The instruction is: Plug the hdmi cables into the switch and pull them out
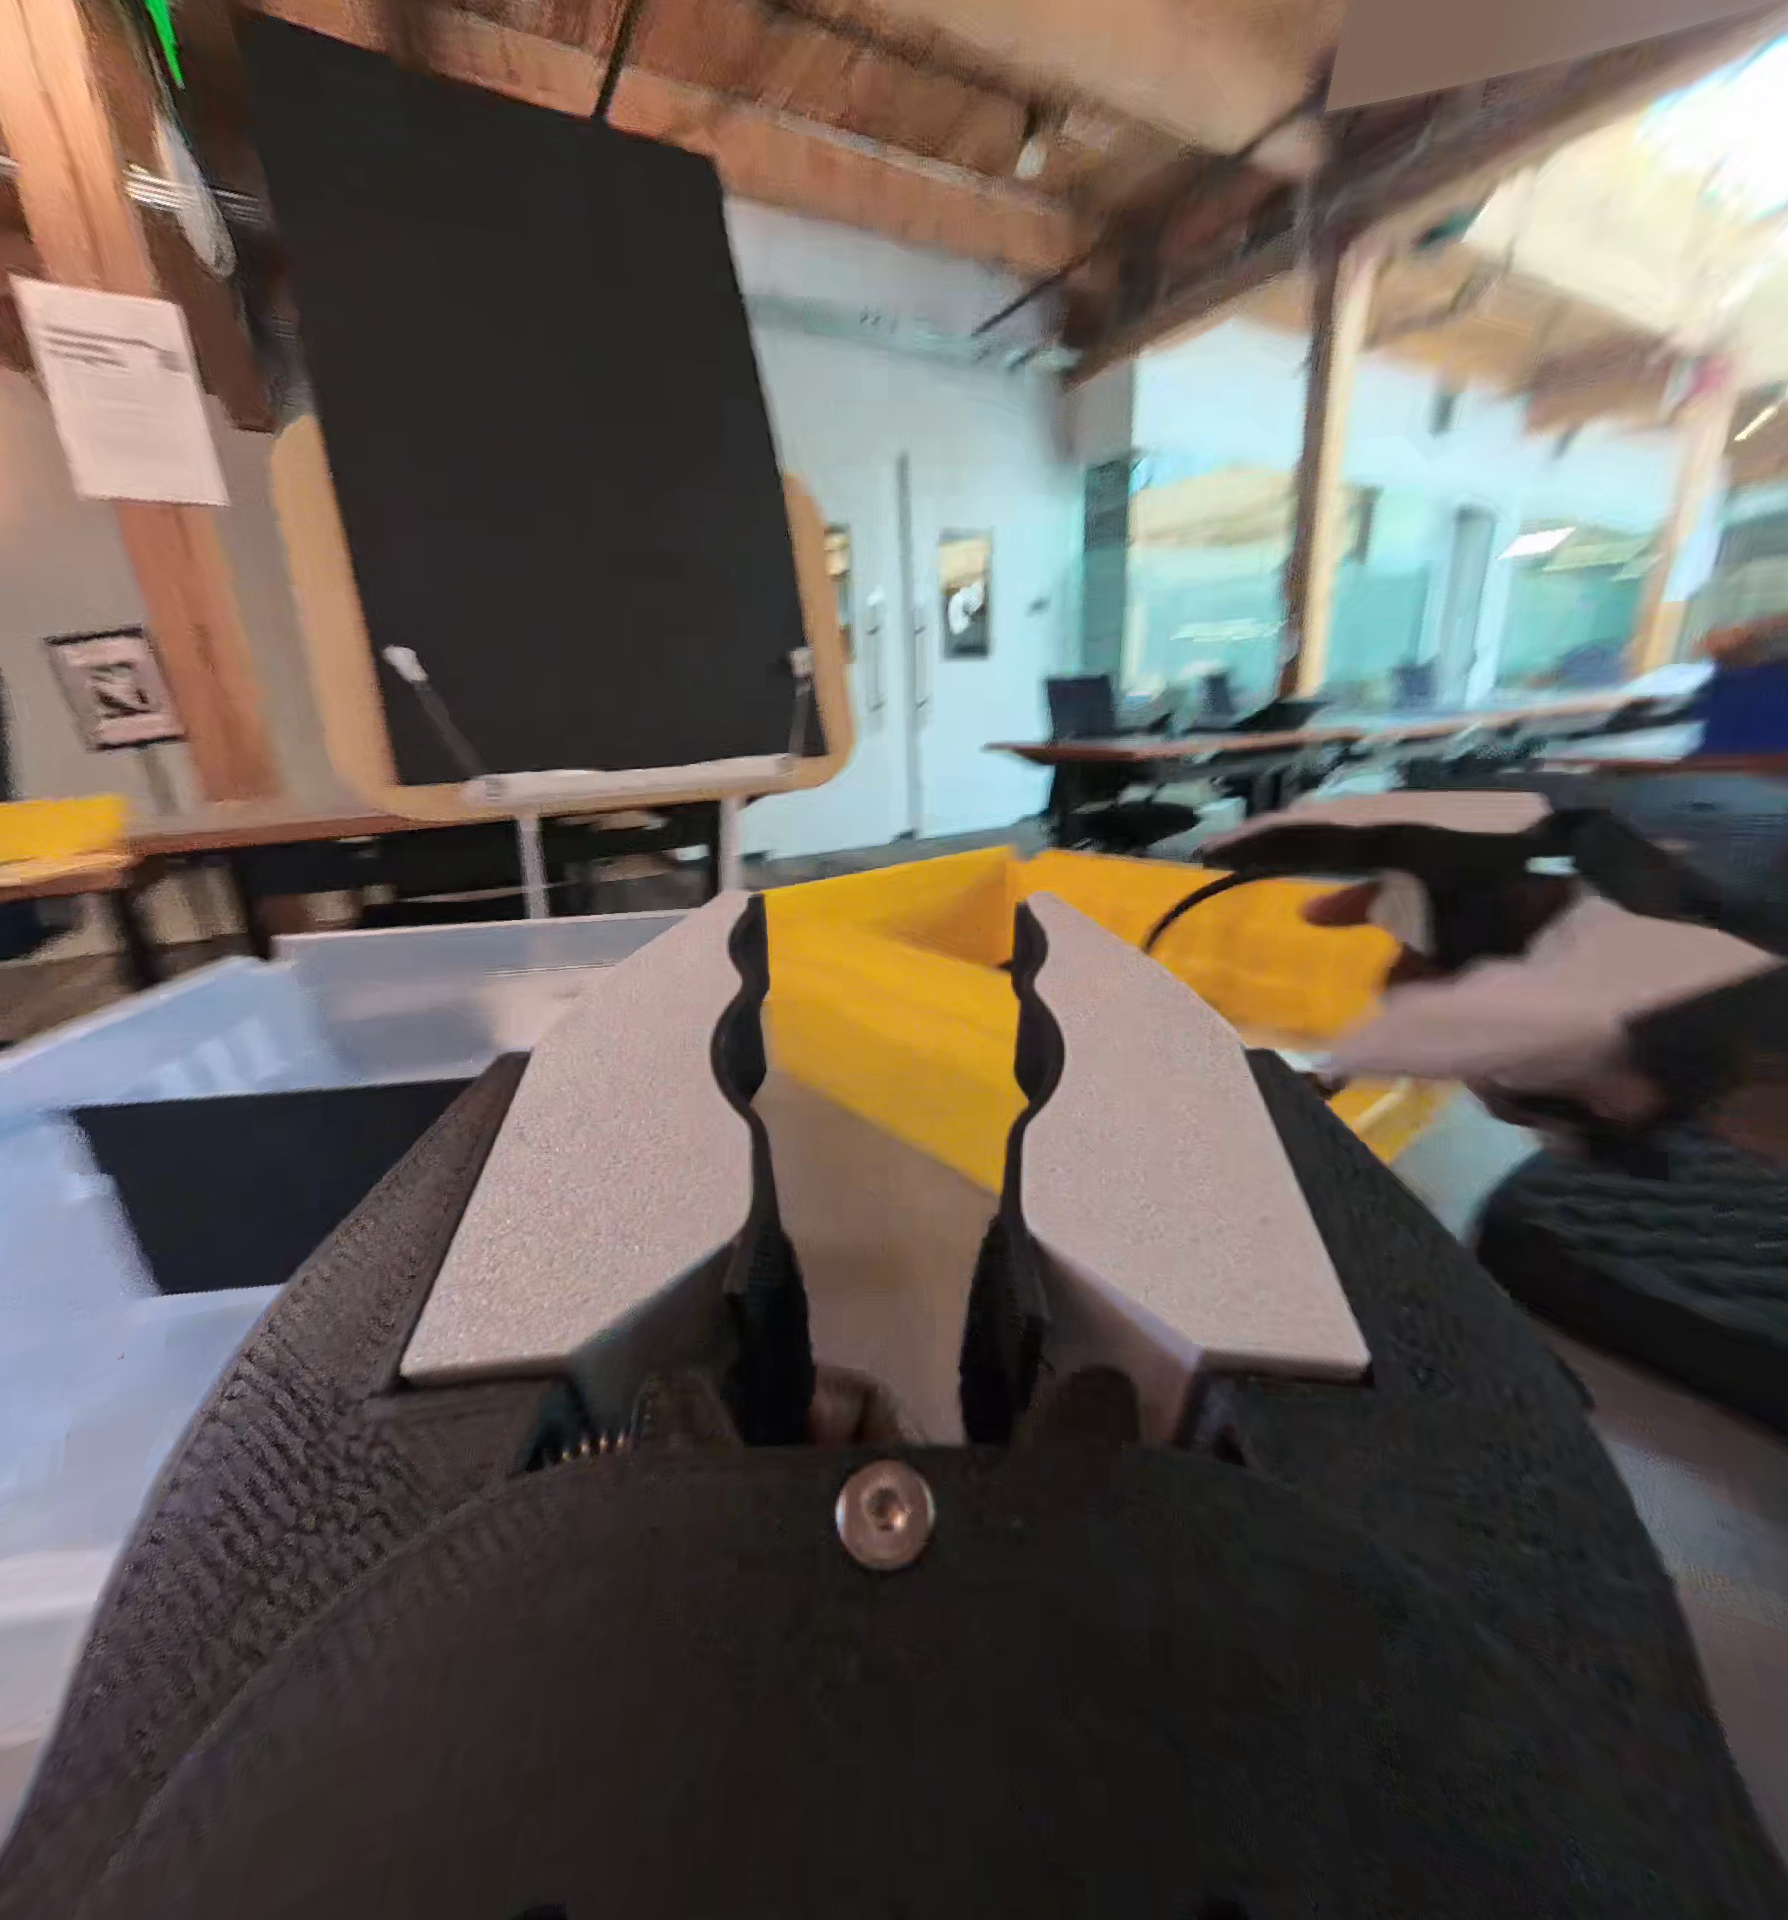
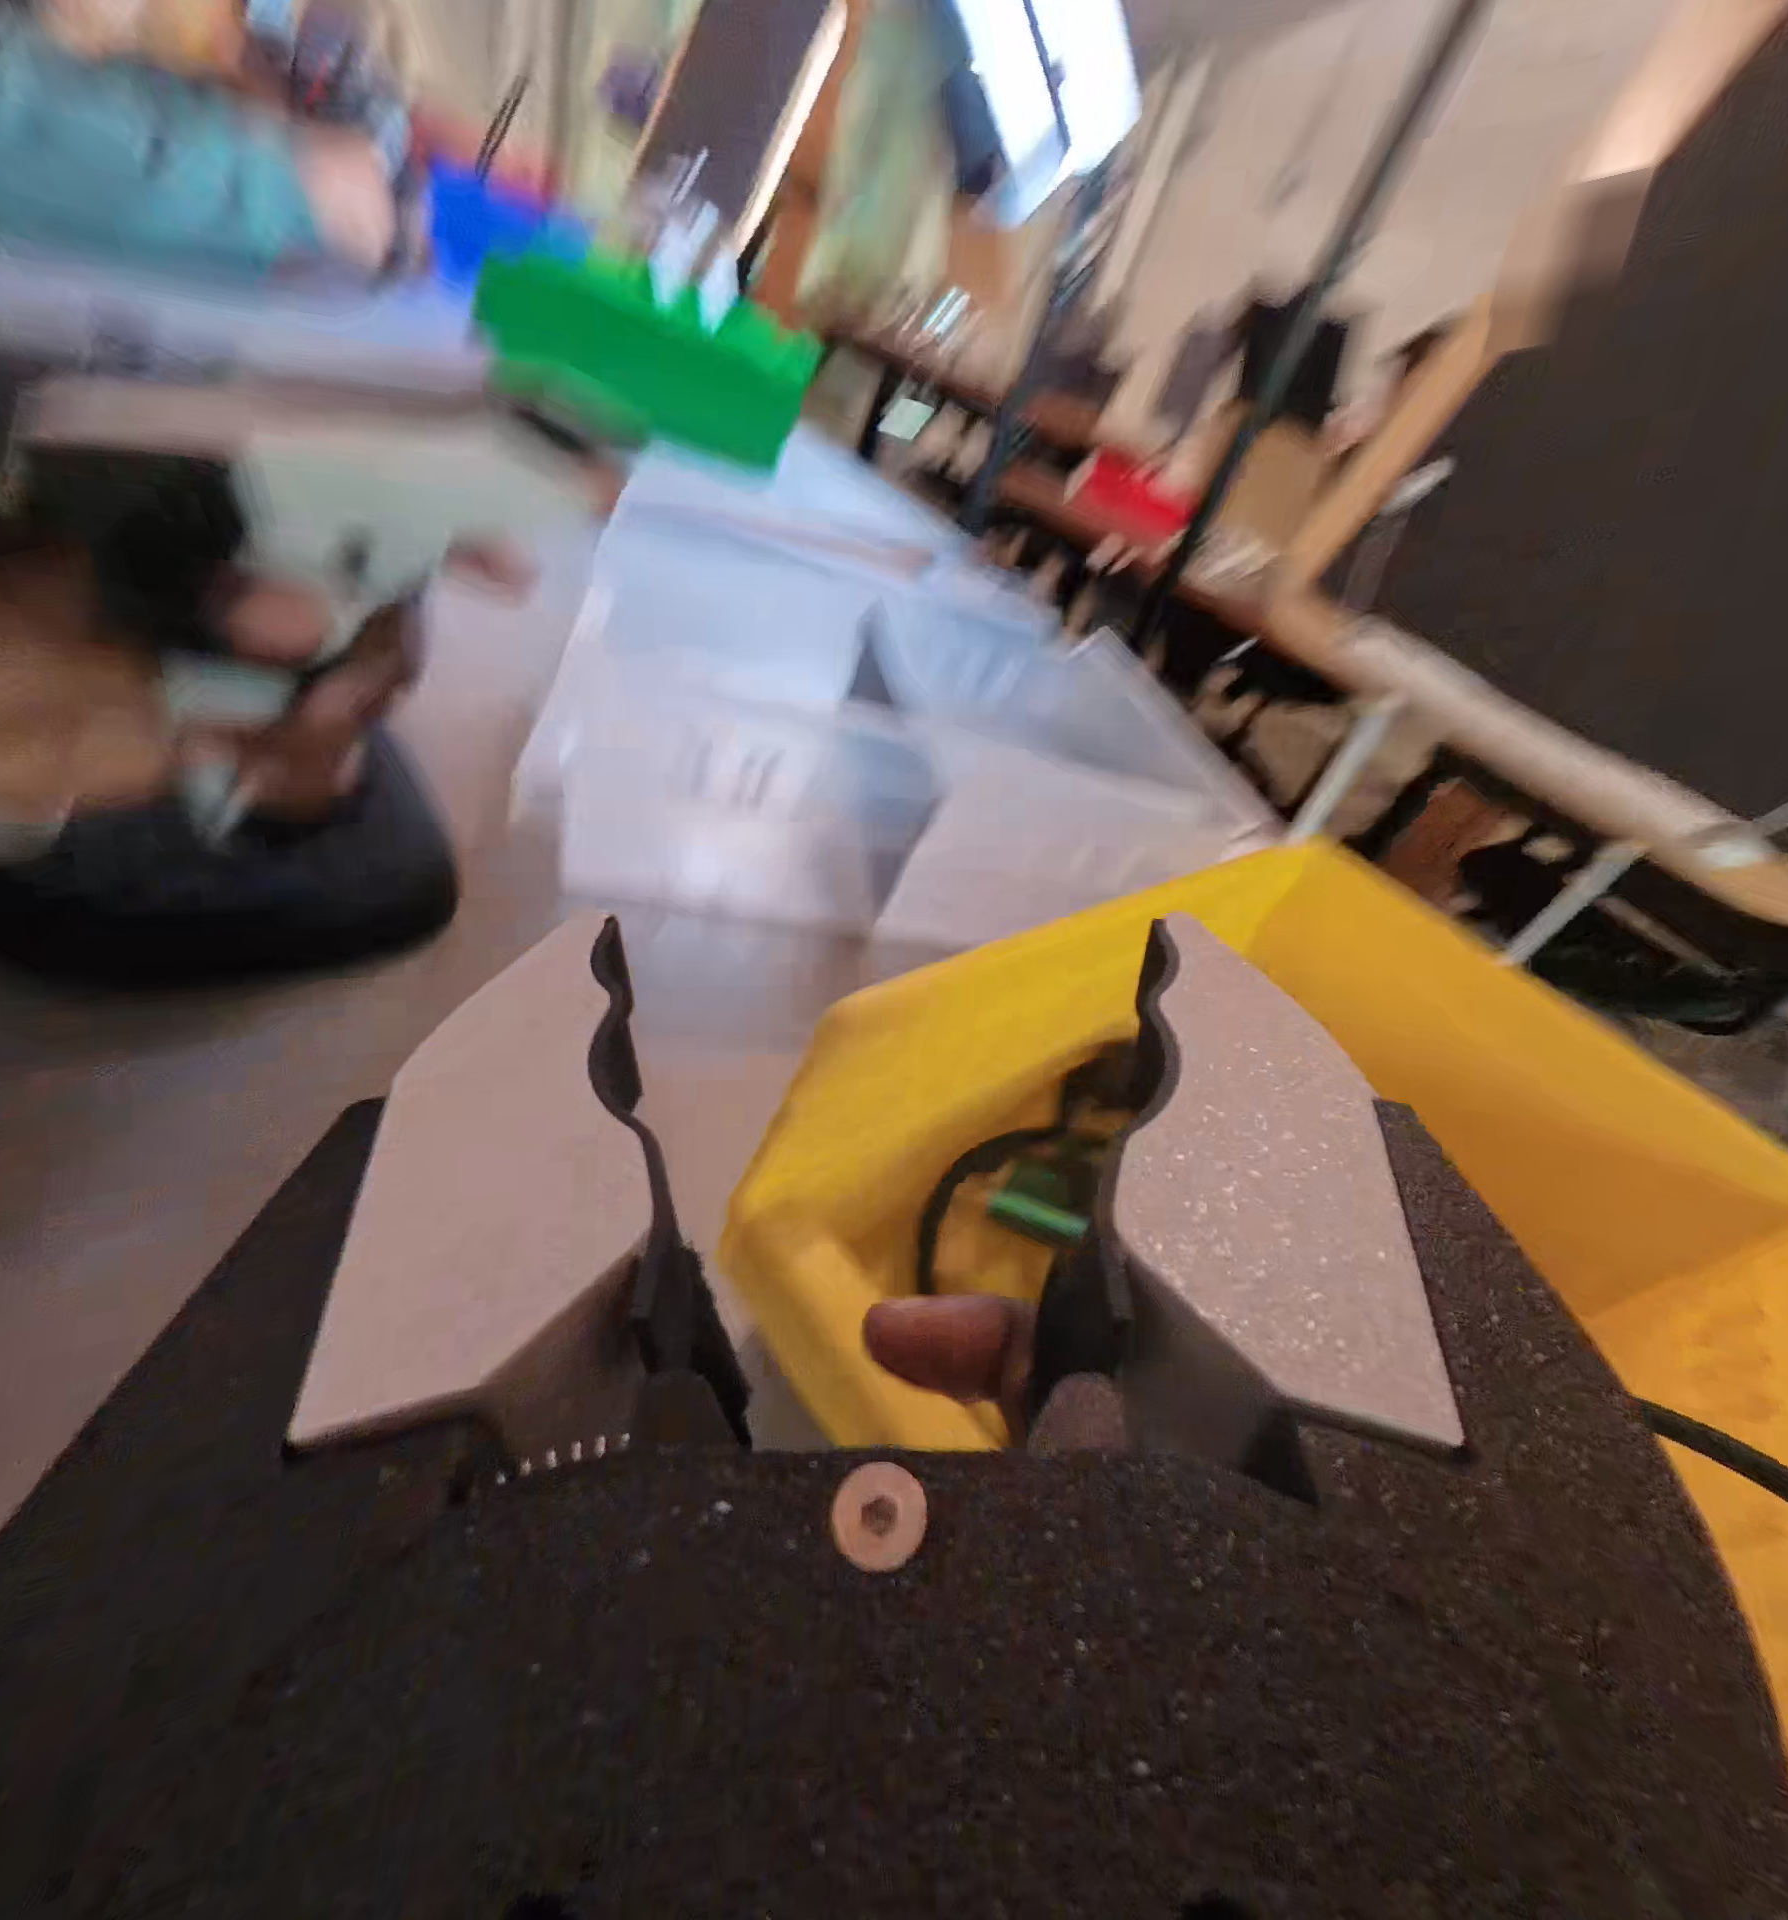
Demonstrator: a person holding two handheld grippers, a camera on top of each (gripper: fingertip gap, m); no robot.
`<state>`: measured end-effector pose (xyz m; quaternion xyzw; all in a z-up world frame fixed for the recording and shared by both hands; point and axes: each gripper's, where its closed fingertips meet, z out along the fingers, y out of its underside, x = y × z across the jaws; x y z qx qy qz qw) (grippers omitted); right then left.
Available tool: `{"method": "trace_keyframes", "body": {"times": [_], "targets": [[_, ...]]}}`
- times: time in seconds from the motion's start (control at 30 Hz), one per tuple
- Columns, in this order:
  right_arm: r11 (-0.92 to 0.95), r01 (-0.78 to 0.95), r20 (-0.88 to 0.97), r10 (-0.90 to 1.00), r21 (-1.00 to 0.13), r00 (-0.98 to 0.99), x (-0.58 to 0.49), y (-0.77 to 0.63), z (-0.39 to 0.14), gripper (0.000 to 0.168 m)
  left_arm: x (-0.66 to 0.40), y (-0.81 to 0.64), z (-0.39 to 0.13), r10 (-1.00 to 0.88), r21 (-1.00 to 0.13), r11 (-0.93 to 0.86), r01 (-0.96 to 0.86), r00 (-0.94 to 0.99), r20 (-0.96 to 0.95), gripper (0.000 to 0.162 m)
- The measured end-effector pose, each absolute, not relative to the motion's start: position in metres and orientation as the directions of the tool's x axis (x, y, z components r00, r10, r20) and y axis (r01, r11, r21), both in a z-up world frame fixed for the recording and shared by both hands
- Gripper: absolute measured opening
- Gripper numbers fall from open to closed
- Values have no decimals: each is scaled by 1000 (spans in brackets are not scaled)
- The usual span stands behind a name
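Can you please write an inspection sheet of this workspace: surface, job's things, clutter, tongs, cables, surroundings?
Surface: grey table top, partly bare.
Job's things: yellow bin holding a black cable and a small green part; no switch seen.
Clutter: clear plastic bins, black mat, green bin behind them.
Tongs: left tongs open and empty, aimed at the yellow bin; right tongs open and empty, above the bin's near edge.
Cables: a black cable runs over the bin at the right edge of the right wrist view.
Surroundings: black board on a stand, desks, windows; heavy motion blur.
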<state>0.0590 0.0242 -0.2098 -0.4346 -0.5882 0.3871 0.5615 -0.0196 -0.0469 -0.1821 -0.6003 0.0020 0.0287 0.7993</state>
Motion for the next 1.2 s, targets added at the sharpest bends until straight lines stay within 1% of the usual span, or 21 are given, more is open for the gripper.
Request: {"method": "trace_keyframes", "body": {"times": [0.03,0.1,0.17,0.23,0.3,0.33,0.4,0.47,0.5,0.53,0.57,0.6,0.67,0.73,0.8,0.87,0.93,0.97,1.03,1.13,1.2], "targets": [[288,-6,285,952,-958,112,72,39,-188,95,-5,-44,-185,-8,-960,280,2,1000,0,46],[269,-120,205,900,-956,384,111,82,-154,93,21,-29,-201,-99,-977,209,47,995,27,55],[285,-151,111,729,-947,676,167,131,-138,84,37,-13,-220,-149,-991,101,87,986,71,62],[308,-115,93,585,-944,806,209,160,-141,81,49,1,-235,-193,-989,-18,150,970,151,69],[222,-35,99,566,-974,818,221,179,-163,83,53,14,-247,-191,-982,-105,160,965,178,81],[147,8,96,601,-989,793,218,185,-180,87,53,20,-251,-180,-983,-122,134,971,155,86],[-11,105,66,710,-994,701,200,188,-219,99,52,29,-251,-153,-994,-98,55,986,70,91],[-144,181,-2,786,-973,618,180,182,-253,103,54,38,-248,-141,-998,-55,-10,990,-2,93],[-176,210,-16,801,-962,598,171,180,-265,101,55,43,-249,-140,-998,-60,-29,990,-20,93],[-181,266,12,807,-947,591,166,179,-273,88,57,47,-252,-141,-996,-76,-40,990,-29,93],[-160,334,64,819,-929,570,161,175,-278,70,58,52,-255,-144,-994,-97,-51,989,-37,94],[-137,385,122,808,-913,576,159,173,-281,72,58,56,-259,-141,-991,-120,-62,989,-45,94],[-83,437,194,812,-895,551,157,168,-283,68,54,62,-265,-123,-985,-153,-83,990,-65,96],[-97,417,174,807,-904,565,156,169,-282,67,50,66,-266,-101,-984,-167,-62,994,-45,95],[-122,420,173,783,-899,597,157,174,-284,73,46,71,-269,-89,-981,-191,-19,996,-2,94],[-131,460,219,744,-878,631,160,180,-289,67,42,78,-273,-68,-973,-228,28,997,45,91],[-126,493,279,692,-861,665,164,185,-290,60,42,85,-279,-67,-961,-272,53,995,74,76],[-126,504,301,669,-855,679,165,187,-290,56,39,87,-280,-42,-958,-281,53,997,67,74],[-122,498,316,641,-858,700,169,189,-287,33,30,88,-280,25,-961,-275,25,1000,18,61],[-32,497,352,666,-867,658,160,181,-280,32,12,84,-274,131,-971,-239,8,991,-24,31],[95,528,464,622,-844,630,157,177,-266,31,4,80,-269,155,-978,-204,47,988,15,22]]}}
